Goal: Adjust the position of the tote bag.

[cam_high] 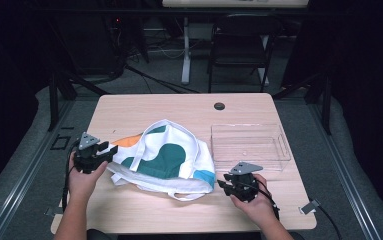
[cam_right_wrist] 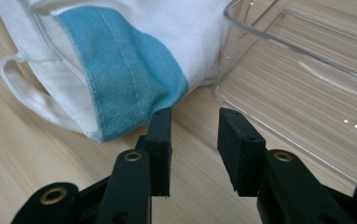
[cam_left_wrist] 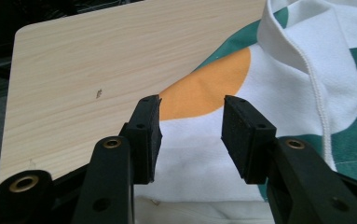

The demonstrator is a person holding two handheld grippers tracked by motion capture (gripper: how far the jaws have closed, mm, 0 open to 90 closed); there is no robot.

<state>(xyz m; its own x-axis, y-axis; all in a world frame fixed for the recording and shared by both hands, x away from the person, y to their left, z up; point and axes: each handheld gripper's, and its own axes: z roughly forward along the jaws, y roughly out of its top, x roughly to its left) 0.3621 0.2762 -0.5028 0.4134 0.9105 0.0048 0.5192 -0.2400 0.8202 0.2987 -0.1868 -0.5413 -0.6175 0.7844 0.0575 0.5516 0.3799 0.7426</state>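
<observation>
Lying crumpled at table centre, white tote bag with teal, orange, blue patches, left gripper at its 9 o'clock, jaws apart over fabric, right gripper at 4 o'clock, jaws apart, empty, clear plastic tray at 3 o'clock.

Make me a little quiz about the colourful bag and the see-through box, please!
1. True or false: the cloth bag lies inside the clear plastic tray.
2. Which patch colour sits just beyond the left gripper? A orange, B pink, C black.
3. What lies between the open jaws of the right gripper?

Key:
1. False; the bag lies on the table, left of the tray.
2. A.
3. Nothing; bare table, with the bag's blue corner just ahead.
</observation>
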